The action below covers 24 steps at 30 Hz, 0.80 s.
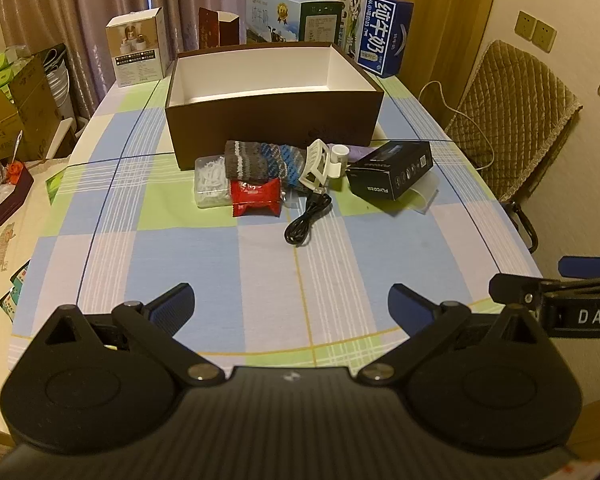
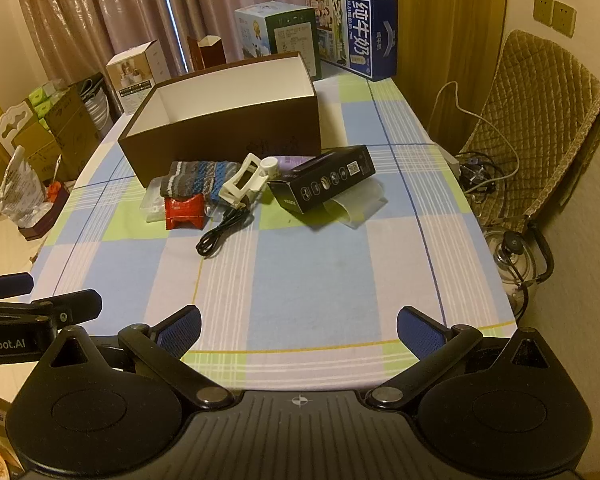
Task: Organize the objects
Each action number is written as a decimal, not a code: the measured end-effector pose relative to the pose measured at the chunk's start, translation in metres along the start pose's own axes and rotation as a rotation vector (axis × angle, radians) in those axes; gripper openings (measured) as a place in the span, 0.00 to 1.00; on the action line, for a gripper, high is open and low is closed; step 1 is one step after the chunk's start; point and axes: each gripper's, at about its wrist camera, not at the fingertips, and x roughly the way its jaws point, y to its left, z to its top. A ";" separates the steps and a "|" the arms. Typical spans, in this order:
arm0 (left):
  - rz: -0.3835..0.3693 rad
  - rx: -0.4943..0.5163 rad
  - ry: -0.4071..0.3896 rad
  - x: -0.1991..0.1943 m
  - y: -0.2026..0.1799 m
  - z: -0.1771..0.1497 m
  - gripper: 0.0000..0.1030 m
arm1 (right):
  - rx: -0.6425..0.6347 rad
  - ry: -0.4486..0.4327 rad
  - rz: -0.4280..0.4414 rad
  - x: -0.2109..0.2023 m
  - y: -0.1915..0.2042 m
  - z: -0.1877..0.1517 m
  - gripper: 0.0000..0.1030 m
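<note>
An open brown box with a white, empty-looking inside stands mid-table. In front of it lie a striped knit sock, a red snack packet, a clear plastic case, a white clip, a black cable and a black carton. My left gripper and right gripper are both open and empty, above the table's near edge, well short of the objects.
Milk cartons and small boxes stand at the table's far end. A padded chair is at the right, with a glass kettle below. Cardboard boxes stand at the left.
</note>
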 end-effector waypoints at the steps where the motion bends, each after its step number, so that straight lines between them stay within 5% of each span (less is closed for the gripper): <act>1: 0.000 -0.001 0.001 0.001 0.000 0.000 0.99 | -0.001 0.002 0.001 0.001 -0.001 0.001 0.98; 24: 0.019 -0.026 0.016 0.011 -0.001 0.013 0.99 | -0.031 0.023 0.042 0.011 -0.010 0.014 0.98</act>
